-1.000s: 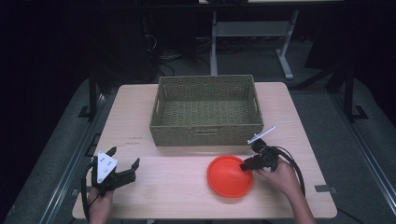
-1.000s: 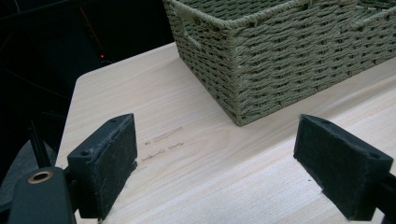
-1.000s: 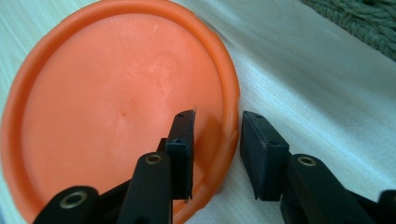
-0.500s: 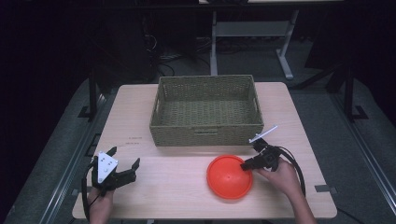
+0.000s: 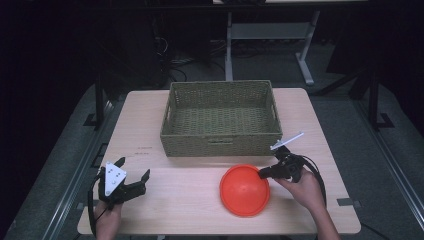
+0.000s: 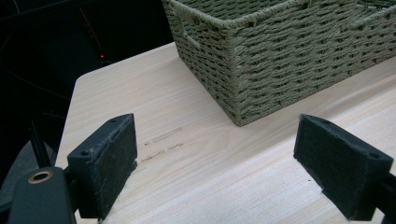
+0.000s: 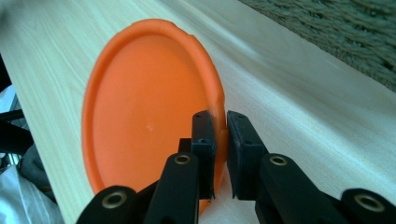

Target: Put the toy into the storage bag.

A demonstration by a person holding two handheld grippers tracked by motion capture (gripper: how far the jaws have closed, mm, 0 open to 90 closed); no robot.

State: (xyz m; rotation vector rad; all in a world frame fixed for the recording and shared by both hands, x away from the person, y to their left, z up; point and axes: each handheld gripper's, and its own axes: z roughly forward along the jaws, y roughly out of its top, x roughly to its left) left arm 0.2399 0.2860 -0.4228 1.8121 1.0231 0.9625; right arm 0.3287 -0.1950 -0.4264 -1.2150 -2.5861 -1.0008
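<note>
Wooden table (image 5: 200,200): wicker basket (image 5: 220,120), orange plate (image 5: 244,191).

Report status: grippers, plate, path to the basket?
Right gripper just closed, clamped on orange plate rim. Left gripper open, idle. Basket empty, path clear.

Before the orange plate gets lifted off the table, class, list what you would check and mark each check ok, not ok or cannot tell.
1. Right gripper jaws have just closed on the rim of the orange plate: ok.
2. Grip firm enough to lift: cannot tell.
3. Woven basket has room inside: ok.
4. Left gripper open, off the plate: ok.
5. Table between plate and basket unobstructed: ok.
</note>
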